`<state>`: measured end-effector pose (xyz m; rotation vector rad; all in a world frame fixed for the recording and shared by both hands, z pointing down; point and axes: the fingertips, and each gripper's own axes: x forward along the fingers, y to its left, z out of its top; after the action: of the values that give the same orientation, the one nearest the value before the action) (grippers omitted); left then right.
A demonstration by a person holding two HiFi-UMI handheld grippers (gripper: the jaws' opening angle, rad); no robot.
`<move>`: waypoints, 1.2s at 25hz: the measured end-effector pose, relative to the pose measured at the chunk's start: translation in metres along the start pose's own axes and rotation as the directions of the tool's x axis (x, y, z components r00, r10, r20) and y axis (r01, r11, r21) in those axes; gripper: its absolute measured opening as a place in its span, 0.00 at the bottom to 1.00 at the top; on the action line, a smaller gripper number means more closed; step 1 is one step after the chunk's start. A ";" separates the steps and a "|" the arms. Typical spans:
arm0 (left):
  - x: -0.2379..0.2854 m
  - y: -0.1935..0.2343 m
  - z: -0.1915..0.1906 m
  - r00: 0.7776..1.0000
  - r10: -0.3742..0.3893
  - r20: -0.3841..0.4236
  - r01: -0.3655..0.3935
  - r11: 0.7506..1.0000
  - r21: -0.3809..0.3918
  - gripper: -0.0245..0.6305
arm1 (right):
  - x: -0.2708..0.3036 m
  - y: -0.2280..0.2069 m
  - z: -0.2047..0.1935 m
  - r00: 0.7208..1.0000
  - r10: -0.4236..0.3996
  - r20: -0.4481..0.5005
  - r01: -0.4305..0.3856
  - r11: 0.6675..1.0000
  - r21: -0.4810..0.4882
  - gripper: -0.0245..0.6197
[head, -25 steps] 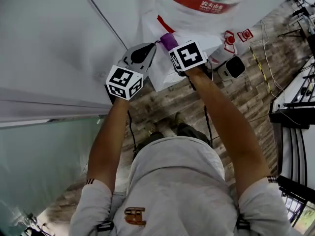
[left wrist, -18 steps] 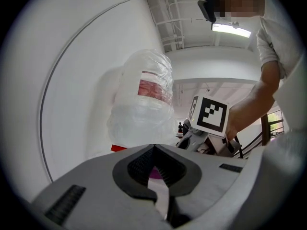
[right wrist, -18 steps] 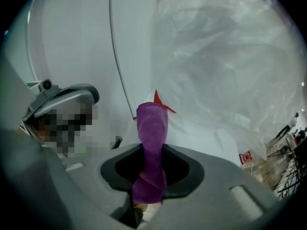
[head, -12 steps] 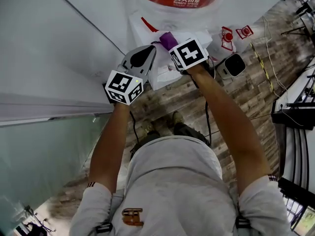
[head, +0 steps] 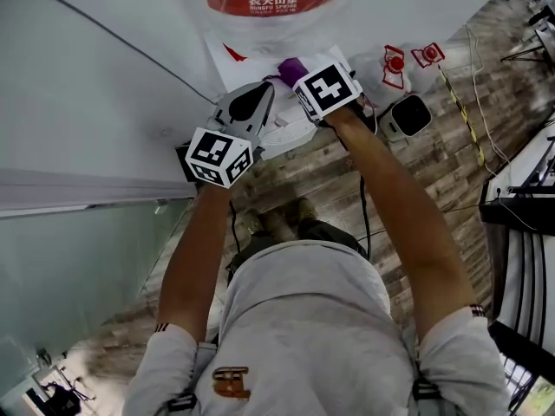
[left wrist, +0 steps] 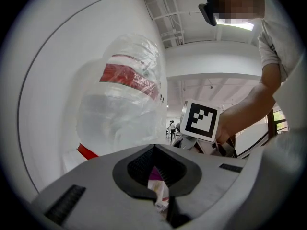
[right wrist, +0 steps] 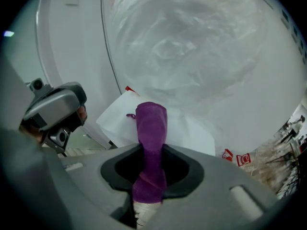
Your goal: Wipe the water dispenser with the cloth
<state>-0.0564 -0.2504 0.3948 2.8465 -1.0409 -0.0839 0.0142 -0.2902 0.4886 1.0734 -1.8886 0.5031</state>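
Note:
The white water dispenser [head: 247, 63] stands against the wall with a clear bottle [head: 269, 7] with a red label on top. My right gripper [head: 299, 81] is shut on a purple cloth [head: 292, 68] that rests at the dispenser's top, just in front of the bottle. In the right gripper view the cloth [right wrist: 151, 128] sticks out upright past the jaws of the right gripper [right wrist: 151, 176] toward the bottle [right wrist: 192, 47]. My left gripper [head: 256, 94] hovers beside it at the left, jaws together, holding nothing that I can make out. From the left gripper [left wrist: 158, 186] the bottle [left wrist: 124, 99] looms close.
A white wall [head: 87, 102] and a glass panel [head: 69, 267] close off the left side. A small white device [head: 408, 115] and cables lie on the wooden floor at the right. Desks [head: 520, 189] stand at the far right.
The cloth and the right gripper have shifted to the right along the dispenser's top relative to the bottle. The left gripper has kept beside them. Both stay shut.

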 end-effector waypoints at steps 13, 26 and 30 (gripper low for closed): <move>0.048 -0.028 -0.007 0.998 0.055 -0.012 -0.055 0.998 0.006 0.04 | 0.005 -0.052 -0.007 1.000 0.019 -0.001 -0.019 0.977 -0.213 0.20; 0.083 -0.042 -0.020 0.998 -0.005 -0.069 0.007 0.999 0.034 0.04 | 0.001 -0.071 -0.012 0.999 0.012 0.037 -0.001 0.958 -0.286 0.20; 0.088 -0.044 -0.022 0.997 0.021 -0.076 -0.018 0.999 0.038 0.04 | 0.001 -0.084 -0.013 0.999 0.012 0.043 0.002 0.951 -0.309 0.20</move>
<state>0.0414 -0.2718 0.4097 2.8472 -1.0650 0.0458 0.0907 -0.3272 0.4907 0.8775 -1.9317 0.1770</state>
